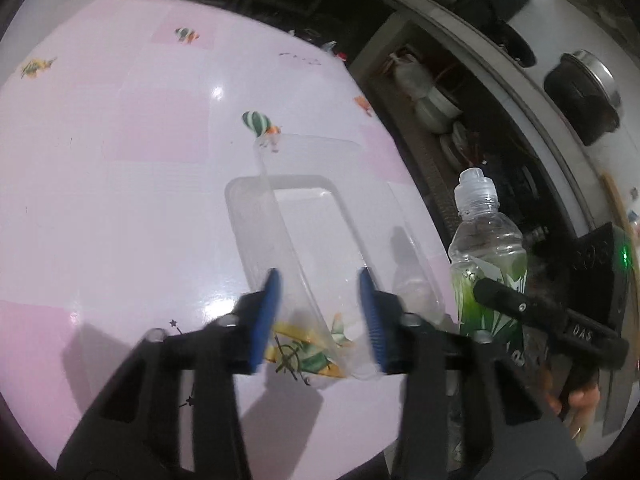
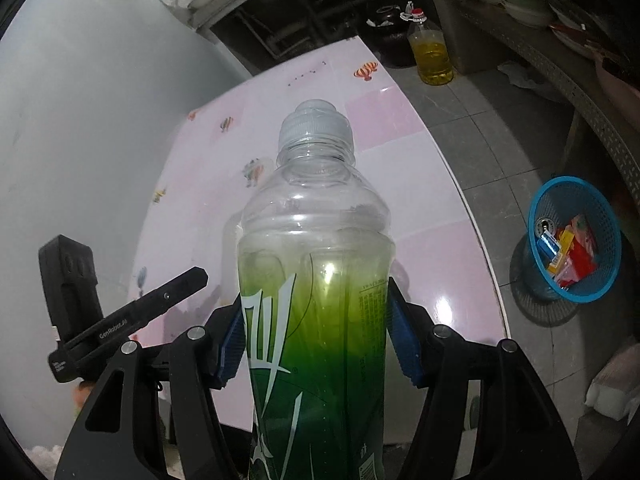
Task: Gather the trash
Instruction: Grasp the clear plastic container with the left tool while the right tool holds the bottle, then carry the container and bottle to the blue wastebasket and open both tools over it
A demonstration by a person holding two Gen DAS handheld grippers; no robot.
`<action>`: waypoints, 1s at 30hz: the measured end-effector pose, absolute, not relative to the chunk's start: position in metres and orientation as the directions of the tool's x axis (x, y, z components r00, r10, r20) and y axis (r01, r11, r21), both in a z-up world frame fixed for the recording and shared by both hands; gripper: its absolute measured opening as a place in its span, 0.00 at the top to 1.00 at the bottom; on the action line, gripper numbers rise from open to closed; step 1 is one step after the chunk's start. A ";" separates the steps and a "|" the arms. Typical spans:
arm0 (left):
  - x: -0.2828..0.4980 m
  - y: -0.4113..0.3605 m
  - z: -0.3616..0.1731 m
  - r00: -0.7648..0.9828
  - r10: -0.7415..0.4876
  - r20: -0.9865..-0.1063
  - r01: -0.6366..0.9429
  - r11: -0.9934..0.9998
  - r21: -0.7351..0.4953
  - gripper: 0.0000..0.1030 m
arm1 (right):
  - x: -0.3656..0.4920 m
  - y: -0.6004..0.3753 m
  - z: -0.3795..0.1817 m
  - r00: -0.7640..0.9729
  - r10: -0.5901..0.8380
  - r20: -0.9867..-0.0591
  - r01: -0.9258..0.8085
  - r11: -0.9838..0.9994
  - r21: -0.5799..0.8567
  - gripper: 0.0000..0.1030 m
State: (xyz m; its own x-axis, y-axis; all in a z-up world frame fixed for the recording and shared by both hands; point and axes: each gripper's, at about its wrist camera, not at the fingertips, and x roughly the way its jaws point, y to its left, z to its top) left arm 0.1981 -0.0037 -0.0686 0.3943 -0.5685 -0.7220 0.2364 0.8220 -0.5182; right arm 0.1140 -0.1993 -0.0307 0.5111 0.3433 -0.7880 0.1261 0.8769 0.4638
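Observation:
A clear plastic food container (image 1: 304, 236) lies on the pink table (image 1: 120, 184), with its hinged lid open. My left gripper (image 1: 318, 316) is open, its blue pads on either side of the container's near end. My right gripper (image 2: 320, 344) is shut on a clear plastic bottle (image 2: 316, 280) with a green label and a grey cap, held upright over the table's near edge. The bottle also shows in the left wrist view (image 1: 486, 264), to the right of the container. A blue mesh trash basket (image 2: 574, 240) with colourful wrappers stands on the floor to the right of the table.
A bottle of yellow oil (image 2: 432, 52) and a dark pot stand on the tiled floor beyond the table. Shelves with bowls (image 1: 436, 108) and dishes run along the right. A grey wall (image 2: 80, 120) borders the table's left side.

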 end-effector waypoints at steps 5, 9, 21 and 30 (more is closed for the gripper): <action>0.188 0.009 -0.073 0.408 -0.560 -0.721 0.219 0.827 -0.519 0.93 | 0.121 -0.192 -0.048 0.480 0.357 -0.802 0.102 0.885 0.454 0.41; 0.166 0.029 -0.065 0.441 -0.528 -0.726 0.227 0.848 -0.478 0.98 | 0.122 -0.186 -0.052 0.461 0.364 -0.810 0.085 0.890 0.448 0.41; 0.129 0.059 -0.053 0.460 -0.410 -0.787 0.216 0.912 -0.349 0.82 | 0.140 -0.167 -0.055 0.397 0.330 -0.856 0.072 0.919 0.388 0.39; 0.139 0.033 -0.055 0.474 -0.369 -0.799 0.280 0.924 -0.260 0.78 | 0.142 -0.174 -0.047 0.389 0.334 -0.858 0.086 0.915 0.395 0.35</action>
